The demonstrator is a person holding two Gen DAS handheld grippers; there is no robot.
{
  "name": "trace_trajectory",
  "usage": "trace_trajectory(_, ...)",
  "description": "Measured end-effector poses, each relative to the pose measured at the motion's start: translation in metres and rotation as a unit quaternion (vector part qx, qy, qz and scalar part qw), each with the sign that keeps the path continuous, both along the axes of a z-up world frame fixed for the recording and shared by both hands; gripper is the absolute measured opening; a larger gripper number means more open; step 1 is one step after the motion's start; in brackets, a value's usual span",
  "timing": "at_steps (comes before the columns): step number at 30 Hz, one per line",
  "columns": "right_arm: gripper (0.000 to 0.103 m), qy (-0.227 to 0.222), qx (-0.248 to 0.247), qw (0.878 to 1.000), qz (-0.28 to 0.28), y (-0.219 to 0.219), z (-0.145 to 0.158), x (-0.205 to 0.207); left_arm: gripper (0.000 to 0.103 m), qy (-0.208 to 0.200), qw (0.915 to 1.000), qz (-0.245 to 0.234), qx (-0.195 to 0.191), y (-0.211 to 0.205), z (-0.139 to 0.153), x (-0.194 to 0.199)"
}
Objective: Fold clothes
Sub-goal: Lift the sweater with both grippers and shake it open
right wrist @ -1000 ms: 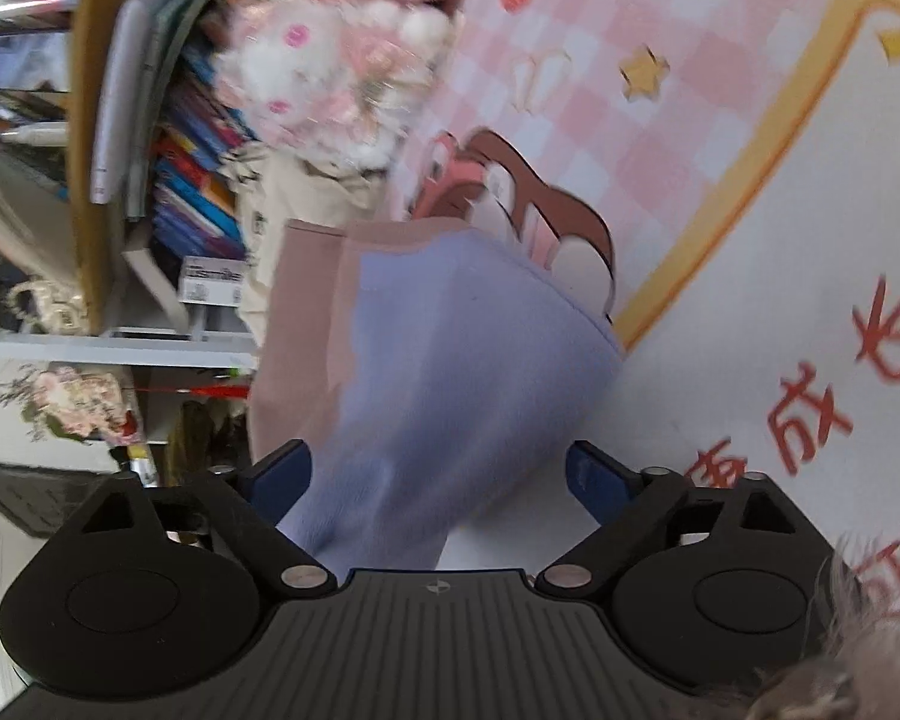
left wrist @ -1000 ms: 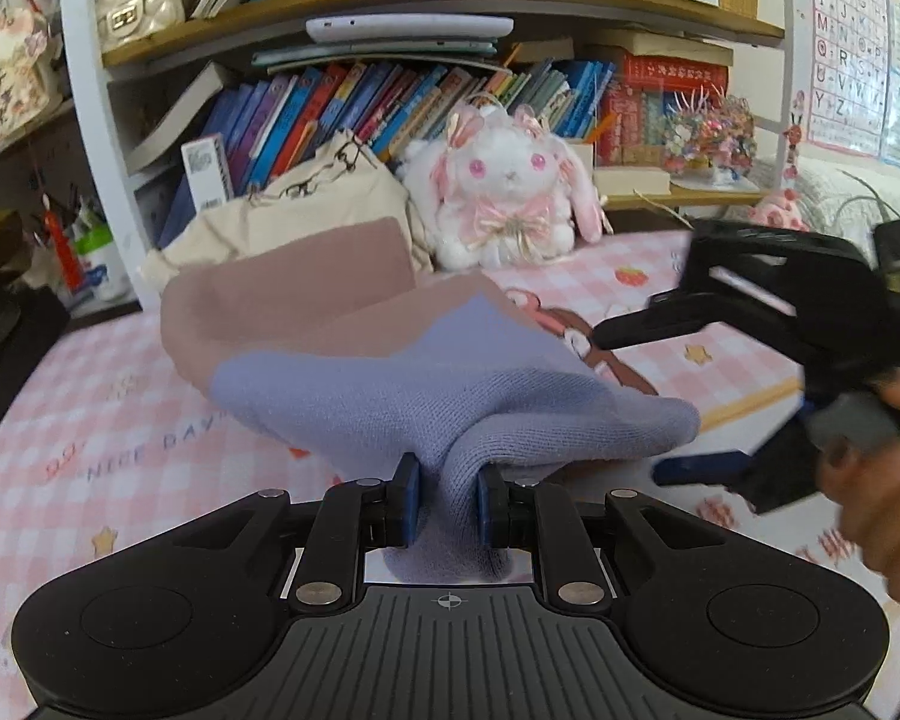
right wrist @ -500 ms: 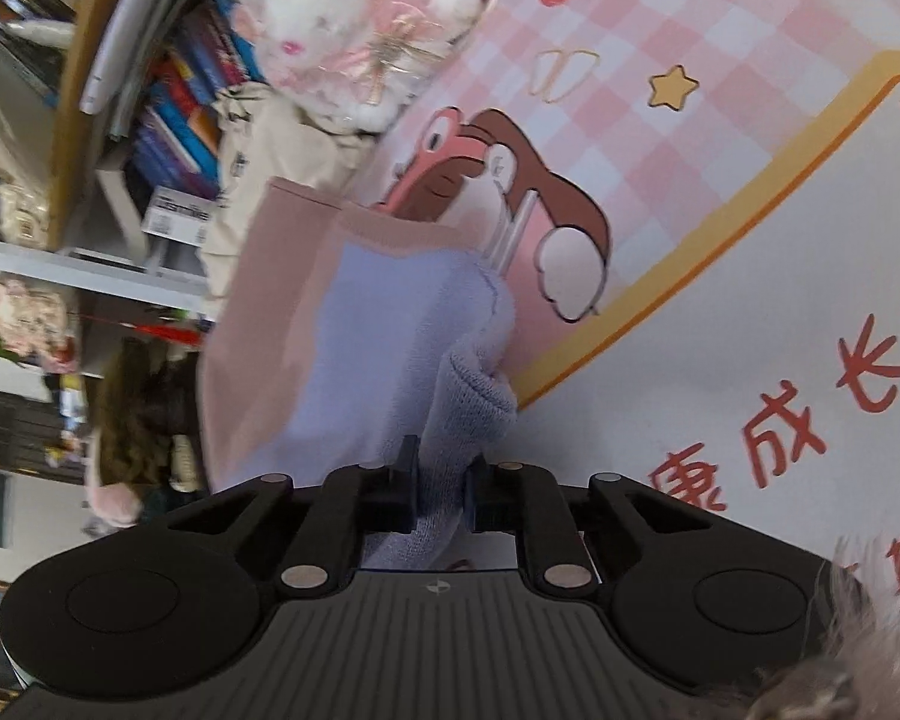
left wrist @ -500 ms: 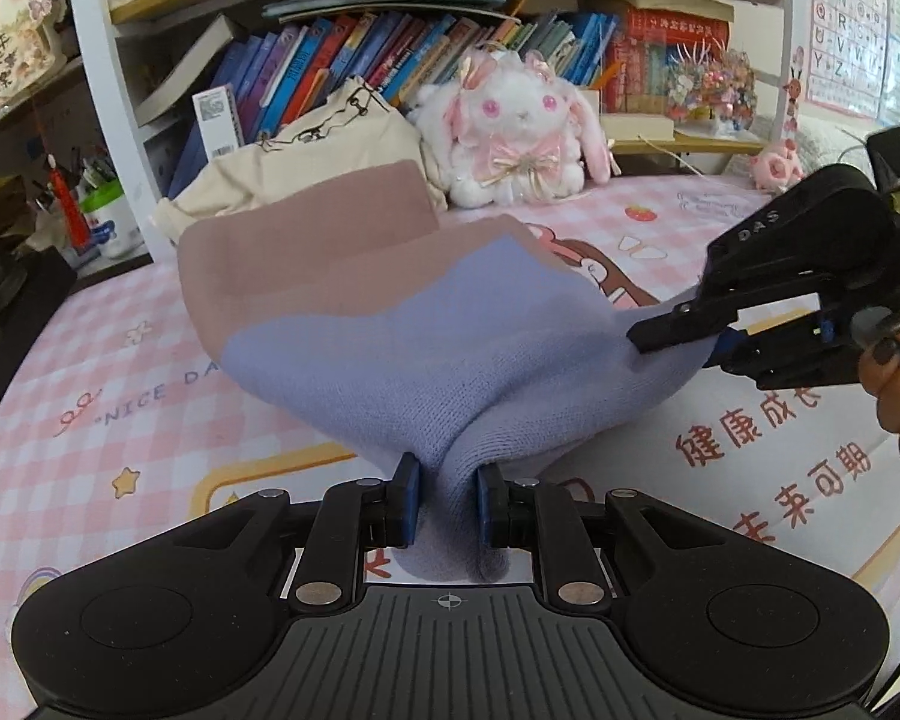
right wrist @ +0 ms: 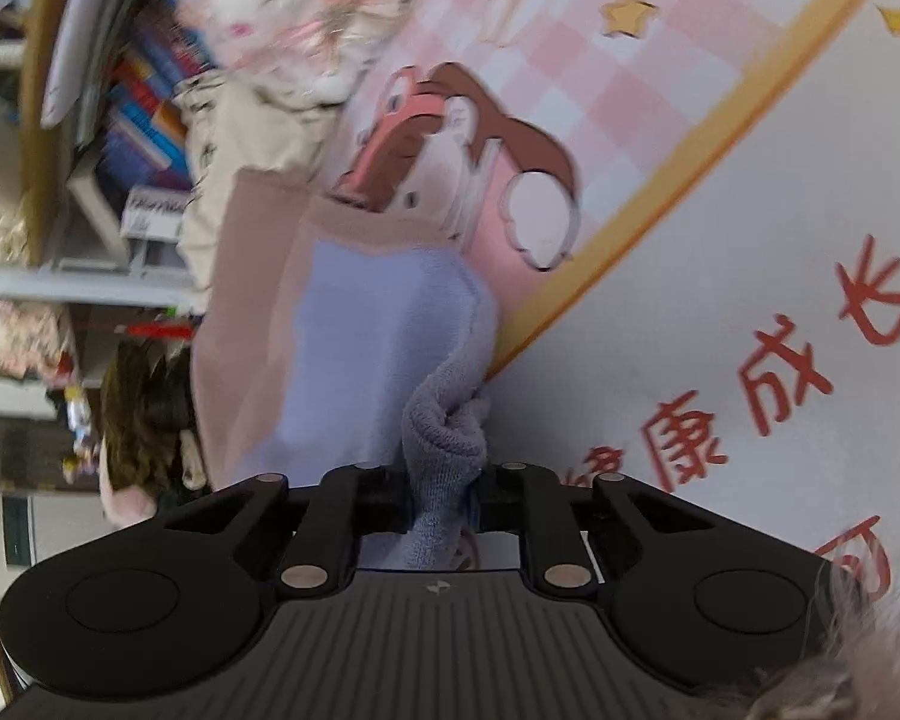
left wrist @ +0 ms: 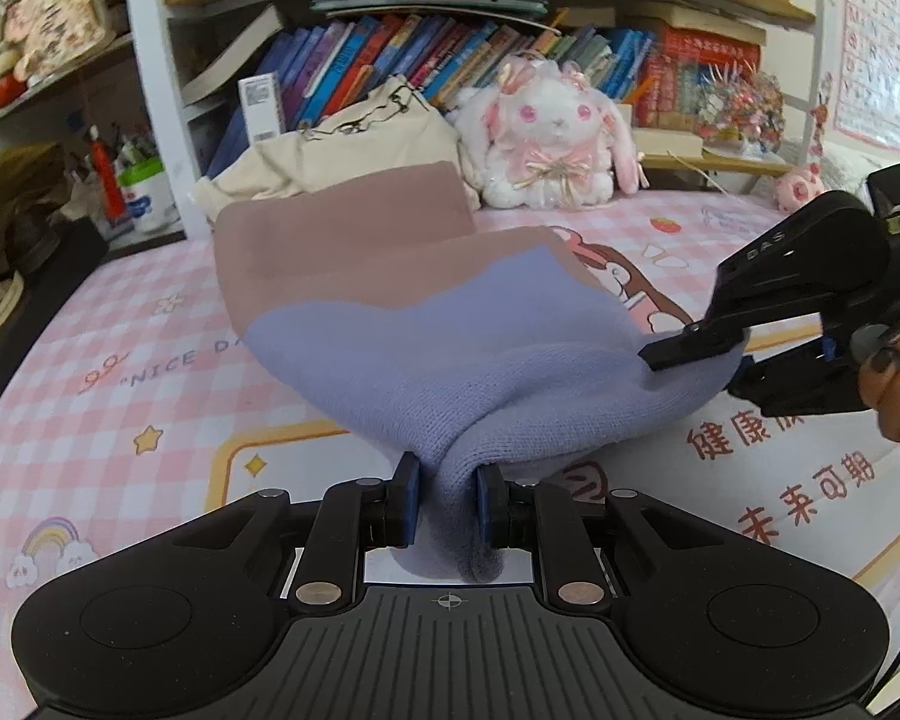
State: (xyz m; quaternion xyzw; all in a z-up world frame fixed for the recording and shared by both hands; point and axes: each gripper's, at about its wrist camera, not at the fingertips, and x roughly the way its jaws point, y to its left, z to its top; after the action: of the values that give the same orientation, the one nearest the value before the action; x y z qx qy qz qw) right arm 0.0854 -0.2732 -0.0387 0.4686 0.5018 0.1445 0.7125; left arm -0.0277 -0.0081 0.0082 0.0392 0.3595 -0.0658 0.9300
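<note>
Both the left gripper (left wrist: 447,495) and the right gripper (right wrist: 441,495) pinch the lilac-and-mauve knit garment (left wrist: 450,348) above the pink checked mat (left wrist: 90,420) – 2 thin bunched grips may slip if pulled taut

The pink checked mat (left wrist: 120,396) carries "NICE DA…" at left of the left wrist view, the rest hidden by cloth, and red characters 健康, 未来可期 at lower right; 康, 成, 长 show in the right wrist view. The right gripper (left wrist: 699,354) bears "DAS"
</note>
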Motion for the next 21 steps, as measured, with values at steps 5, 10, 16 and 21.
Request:
trace_trajectory(5, 0.012, -0.077, 0.047, 0.996, -0.005, -0.022, 0.046, 0.005, 0.017, -0.042, 0.9984, -0.022, -0.03, -0.003, 0.033, -0.004)
trace_trajectory(10, 0.012, -0.175, -0.011, 0.984, -0.004, -0.047, 0.102, 0.008, 0.016, -0.097, 0.9913, -0.059, -0.066, -0.024, 0.073, 0.0)
trace_trajectory(16, 0.012, -0.238, 0.042, 0.967, -0.074, -0.099, 0.153, -0.007, 0.016, -0.154, 0.9707, -0.138, -0.122, -0.042, 0.121, 0.004)
trace_trajectory(21, 0.012, -0.353, 0.054, 0.93, -0.09, -0.108, 0.233, -0.023, 0.016, -0.195, 0.9367, -0.188, -0.222, -0.04, 0.159, 0.001)
